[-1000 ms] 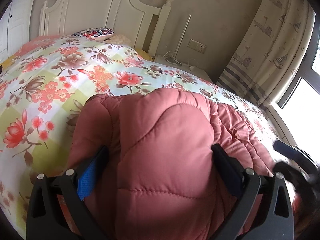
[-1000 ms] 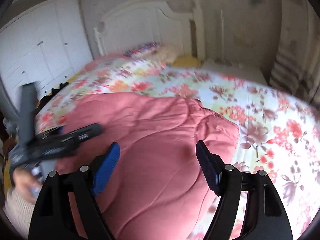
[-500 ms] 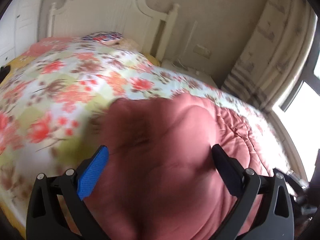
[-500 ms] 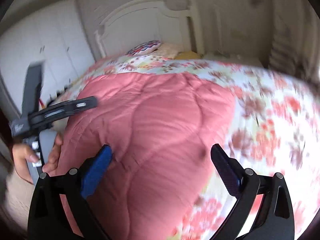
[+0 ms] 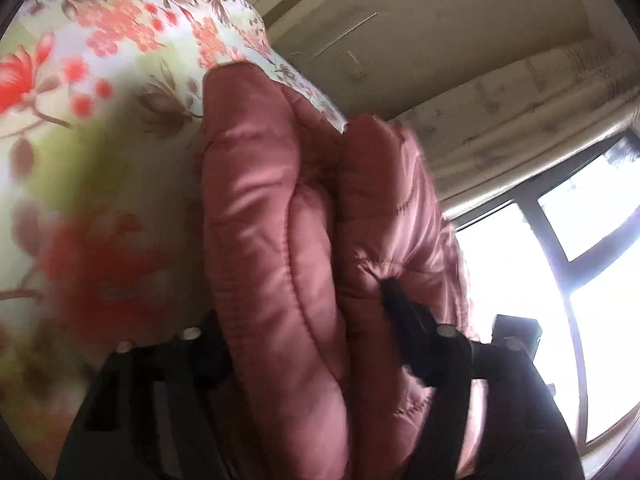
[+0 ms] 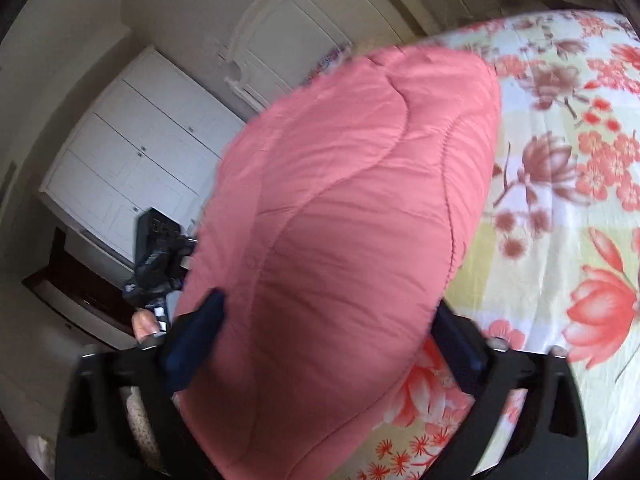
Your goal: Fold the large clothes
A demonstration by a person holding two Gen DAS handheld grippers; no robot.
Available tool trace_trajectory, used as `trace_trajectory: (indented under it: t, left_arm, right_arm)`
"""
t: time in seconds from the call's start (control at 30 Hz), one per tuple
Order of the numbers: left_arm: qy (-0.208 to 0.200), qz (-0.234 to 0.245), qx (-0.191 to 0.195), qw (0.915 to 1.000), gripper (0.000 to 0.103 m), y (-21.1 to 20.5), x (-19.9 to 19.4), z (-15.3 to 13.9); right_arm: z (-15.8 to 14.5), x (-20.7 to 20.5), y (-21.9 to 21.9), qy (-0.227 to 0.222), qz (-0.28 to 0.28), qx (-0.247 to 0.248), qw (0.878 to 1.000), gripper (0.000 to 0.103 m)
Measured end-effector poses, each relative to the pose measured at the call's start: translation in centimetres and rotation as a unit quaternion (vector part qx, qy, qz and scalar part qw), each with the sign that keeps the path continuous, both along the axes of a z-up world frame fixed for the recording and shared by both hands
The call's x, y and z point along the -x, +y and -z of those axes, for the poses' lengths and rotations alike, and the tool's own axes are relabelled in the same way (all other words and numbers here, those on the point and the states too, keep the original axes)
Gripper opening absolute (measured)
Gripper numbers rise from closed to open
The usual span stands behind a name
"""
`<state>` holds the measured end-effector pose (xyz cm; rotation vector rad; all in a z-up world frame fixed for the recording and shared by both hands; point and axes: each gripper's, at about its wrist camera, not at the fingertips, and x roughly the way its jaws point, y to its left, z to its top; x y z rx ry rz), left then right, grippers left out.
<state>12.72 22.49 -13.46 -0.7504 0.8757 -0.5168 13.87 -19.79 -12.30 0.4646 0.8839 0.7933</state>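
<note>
A thick pink quilted garment (image 5: 304, 240) lies folded on the floral bedspread (image 5: 100, 40). In the left wrist view my left gripper (image 5: 308, 320) is shut on the stacked edges of the garment, with padding bulging between its fingers (image 5: 404, 304). In the right wrist view the garment (image 6: 344, 208) fills the middle, and my right gripper (image 6: 324, 328) is shut on it, its blue pads (image 6: 196, 332) pressing into both sides. The left gripper's body (image 6: 156, 256) shows at the garment's left edge.
The bedspread (image 6: 568, 184) spreads to the right in the right wrist view. A white headboard (image 6: 304, 24) and white wardrobe (image 6: 132, 148) stand behind. A curtain (image 5: 520, 100) and a bright window (image 5: 560, 260) are at the right in the left wrist view.
Both grippers have dropped from above the garment to its edges and closed on it. Both cameras have rolled and now sit close to the padding.
</note>
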Motion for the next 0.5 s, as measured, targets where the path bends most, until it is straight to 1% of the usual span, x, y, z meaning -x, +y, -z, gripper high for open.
trace_trajectory:
  t: [0.07,0.13,0.2,0.23,0.27,0.33,0.43,0.47,0.5]
  left_arm:
    - [-0.010,0.003,-0.028,0.9996,0.054,-1.7,-1.2,-0.9]
    - [-0.016,0.006,-0.048,0.9987,0.050,-3.9,-2.6,-1.7]
    - [-0.026,0.009,-0.060,0.9978,0.045,-6.2,-4.4,-2.7]
    - [-0.029,0.009,-0.059,0.9978,0.043,-7.0,-5.4,-3.3]
    - [-0.037,0.011,-0.054,0.9978,0.034,-8.7,-6.9,-3.8]
    - [-0.046,0.011,-0.060,0.9971,0.034,-11.0,-9.0,-4.7]
    - [-0.056,0.001,-0.090,0.9944,0.035,-14.8,-11.7,-5.1]
    - [-0.051,-0.005,-0.104,0.9933,0.037,-15.8,-12.2,-4.6]
    - [-0.047,-0.010,-0.116,0.9921,0.042,-16.5,-12.7,-4.2]
  right_arm:
    - [-0.3,0.2,-1.0,-0.025,0.016,-0.004,1.000,0.079]
    - [-0.7,0.0,-2.1,-0.041,0.038,0.002,0.998,0.077]
    - [-1.5,-0.8,-3.7,-0.058,0.062,0.015,0.996,0.075]
    - [-1.9,-1.2,-4.5,-0.064,0.072,0.022,0.995,0.074]
    - [-2.4,-1.8,-5.4,-0.071,0.087,0.031,0.993,0.074]
    - [-3.8,-3.4,-7.5,-0.081,0.115,0.044,0.989,0.073]
    - [-5.2,-5.5,-10.5,-0.090,0.152,0.065,0.982,0.072]
    - [-5.5,-6.3,-11.1,-0.095,0.163,0.077,0.979,0.072]
    - [-5.3,-7.2,-11.6,-0.096,0.178,0.095,0.975,0.071]
